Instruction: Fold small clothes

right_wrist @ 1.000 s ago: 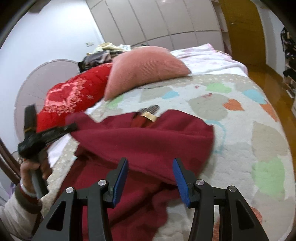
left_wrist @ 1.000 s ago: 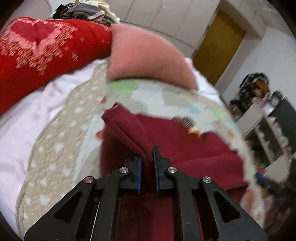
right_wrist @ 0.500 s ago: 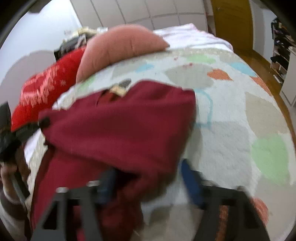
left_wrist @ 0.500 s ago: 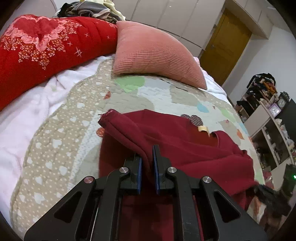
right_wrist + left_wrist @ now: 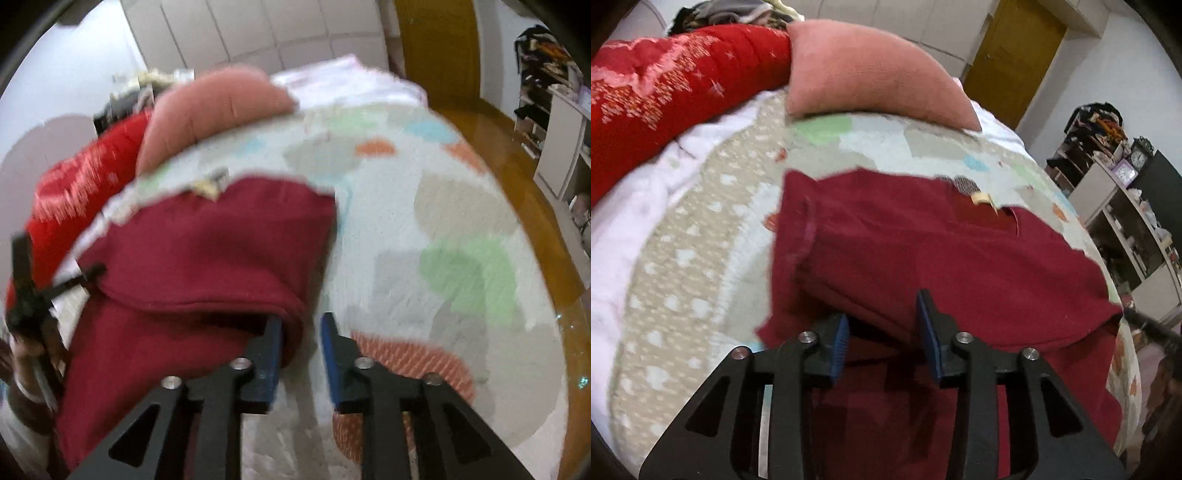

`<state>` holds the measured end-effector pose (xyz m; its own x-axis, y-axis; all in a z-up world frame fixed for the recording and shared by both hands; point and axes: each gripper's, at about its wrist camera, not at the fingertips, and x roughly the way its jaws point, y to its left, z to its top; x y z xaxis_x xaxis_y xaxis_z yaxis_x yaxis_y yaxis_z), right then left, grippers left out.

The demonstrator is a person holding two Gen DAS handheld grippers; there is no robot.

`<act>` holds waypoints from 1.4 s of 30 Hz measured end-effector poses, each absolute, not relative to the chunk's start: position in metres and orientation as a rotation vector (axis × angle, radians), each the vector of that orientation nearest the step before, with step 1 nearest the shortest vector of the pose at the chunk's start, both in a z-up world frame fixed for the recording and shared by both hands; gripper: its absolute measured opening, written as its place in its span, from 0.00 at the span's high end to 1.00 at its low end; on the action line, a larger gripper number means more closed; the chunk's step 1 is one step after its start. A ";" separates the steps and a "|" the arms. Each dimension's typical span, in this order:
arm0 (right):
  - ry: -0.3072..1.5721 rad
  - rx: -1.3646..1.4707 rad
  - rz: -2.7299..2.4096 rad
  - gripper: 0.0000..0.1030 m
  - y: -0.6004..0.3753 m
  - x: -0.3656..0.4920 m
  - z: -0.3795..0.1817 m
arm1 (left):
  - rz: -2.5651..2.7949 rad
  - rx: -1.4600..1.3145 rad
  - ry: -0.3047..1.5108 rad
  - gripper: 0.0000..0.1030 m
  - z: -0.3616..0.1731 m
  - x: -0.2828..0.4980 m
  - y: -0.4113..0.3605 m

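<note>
Both jaws parted: left gripper (image 5: 882, 336) and right gripper (image 5: 300, 349) astride folds of the maroon garment (image 5: 923, 251).

No readable text, brand or number in either view. The tan tag (image 5: 981, 198) at the neck of the dark red garment (image 5: 923, 258) is too blurred to make out any print. The clock (image 5: 1140, 158) on the shelf unit is too small to read digits. Same tag (image 5: 208, 187) in the right wrist view is motion-smeared, nothing legible.
</note>
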<state>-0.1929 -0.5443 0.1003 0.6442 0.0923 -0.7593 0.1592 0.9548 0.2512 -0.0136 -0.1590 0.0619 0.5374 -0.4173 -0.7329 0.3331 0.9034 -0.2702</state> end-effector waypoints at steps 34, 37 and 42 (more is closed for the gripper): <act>0.917 0.418 -0.166 0.89 -0.592 -0.066 0.069 | -0.341 -0.153 0.816 0.50 0.076 -0.006 -0.144; 0.885 0.435 -0.165 0.86 -0.588 -0.091 0.089 | -0.342 -0.135 0.784 0.44 0.082 -0.006 -0.144; 0.874 0.321 0.024 0.86 -0.534 -0.121 0.104 | -0.337 -0.113 0.930 0.37 0.048 0.012 -0.159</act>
<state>-0.1213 -0.5335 0.1043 0.6443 0.1508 -0.7497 0.1099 0.9520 0.2858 0.0124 -0.1595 0.0483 0.5499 -0.3326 -0.7662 0.2357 0.9418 -0.2397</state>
